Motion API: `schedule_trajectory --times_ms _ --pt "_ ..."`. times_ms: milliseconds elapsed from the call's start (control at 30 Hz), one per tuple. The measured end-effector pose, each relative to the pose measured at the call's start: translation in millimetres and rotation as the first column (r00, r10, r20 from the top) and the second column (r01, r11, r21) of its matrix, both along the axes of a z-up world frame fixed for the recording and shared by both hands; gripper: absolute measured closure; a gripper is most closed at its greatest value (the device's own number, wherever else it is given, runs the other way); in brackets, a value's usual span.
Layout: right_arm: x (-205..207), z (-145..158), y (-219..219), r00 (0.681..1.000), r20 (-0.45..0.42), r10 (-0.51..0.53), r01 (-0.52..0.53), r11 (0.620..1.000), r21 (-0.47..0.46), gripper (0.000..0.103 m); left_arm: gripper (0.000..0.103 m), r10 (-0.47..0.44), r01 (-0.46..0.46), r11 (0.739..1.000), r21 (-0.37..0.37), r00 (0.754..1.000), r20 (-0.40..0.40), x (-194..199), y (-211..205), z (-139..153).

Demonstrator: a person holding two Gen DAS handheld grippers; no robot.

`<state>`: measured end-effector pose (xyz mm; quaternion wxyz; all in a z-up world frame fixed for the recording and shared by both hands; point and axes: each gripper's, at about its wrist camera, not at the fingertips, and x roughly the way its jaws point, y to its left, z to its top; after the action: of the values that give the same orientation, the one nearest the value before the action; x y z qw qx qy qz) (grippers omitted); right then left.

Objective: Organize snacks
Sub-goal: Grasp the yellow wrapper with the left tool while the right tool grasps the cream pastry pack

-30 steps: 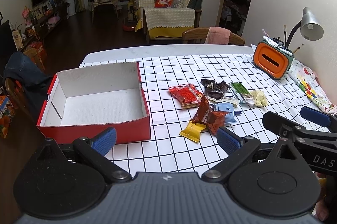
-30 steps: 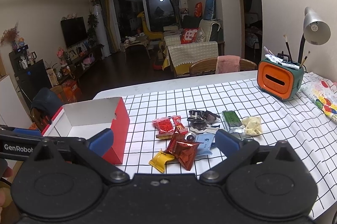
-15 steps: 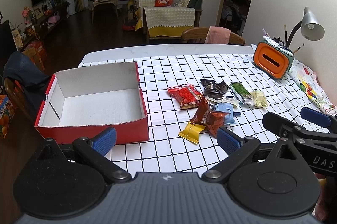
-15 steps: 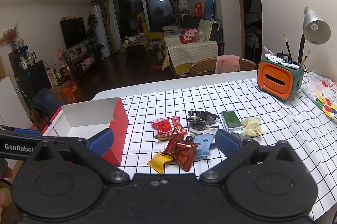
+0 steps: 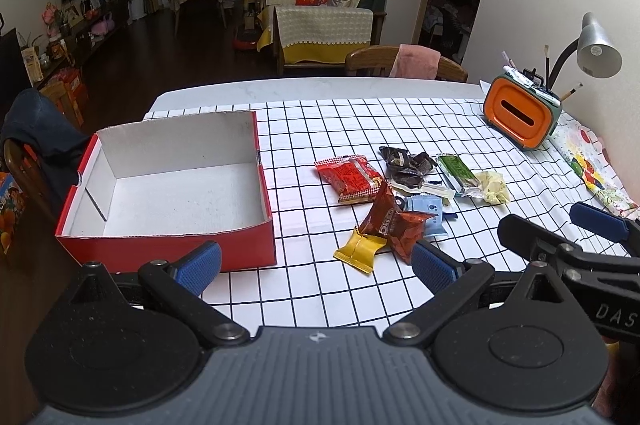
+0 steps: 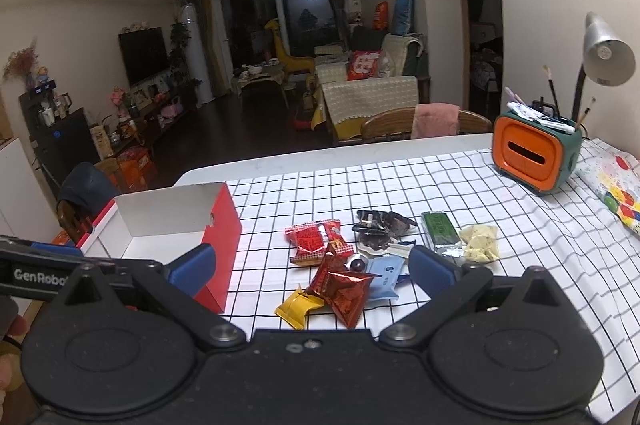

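A red box [image 5: 244,241] with a white, empty inside stands at the left of the checked tablecloth; it also shows in the right wrist view [image 6: 222,225]. A pile of snack packets lies to its right: a yellow packet [image 5: 360,248], a brown Oreo packet [image 5: 394,223], a red packet [image 5: 348,177], a light blue packet [image 5: 426,209], dark wrappers [image 5: 404,161], a green bar [image 5: 456,171]. My left gripper [image 5: 316,265] is open and empty, just short of the pile. My right gripper [image 6: 310,269] is open and empty above the Oreo packet [image 6: 340,285].
An orange and green pen holder [image 5: 518,115] and a grey desk lamp [image 5: 598,45] stand at the far right. A colourful bag [image 5: 596,169] lies by the right edge. A wooden chair [image 5: 404,63] stands behind the table.
Both grippers have drifted slightly; the box and snacks sit a little further left in the views. Nothing has been taken hold of.
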<state>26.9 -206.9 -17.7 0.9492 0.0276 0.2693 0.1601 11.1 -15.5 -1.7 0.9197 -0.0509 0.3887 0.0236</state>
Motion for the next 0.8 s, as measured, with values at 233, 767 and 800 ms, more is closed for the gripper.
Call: schedule_trajectory --times_ms 233,767,800 --pt "15 -1 -8 0.999 0.009 0.032 -0.032 0.999 -0.005 0.004 0.001 -0.015 0.015 1.000 -0.013 1.000 -0.006 15 -7 -6" --pt "74 -60 -64 0.990 -0.130 0.050 -0.060 0.995 -0.081 0.015 0.002 -0.108 0.110 0.994 0.004 0.983 -0.151 73 -38 -79" --pt "78 -64 -67 0.989 -0.139 0.052 -0.065 0.994 -0.087 0.015 0.002 -0.117 0.120 0.993 0.008 0.980 -0.158 77 -41 -83"
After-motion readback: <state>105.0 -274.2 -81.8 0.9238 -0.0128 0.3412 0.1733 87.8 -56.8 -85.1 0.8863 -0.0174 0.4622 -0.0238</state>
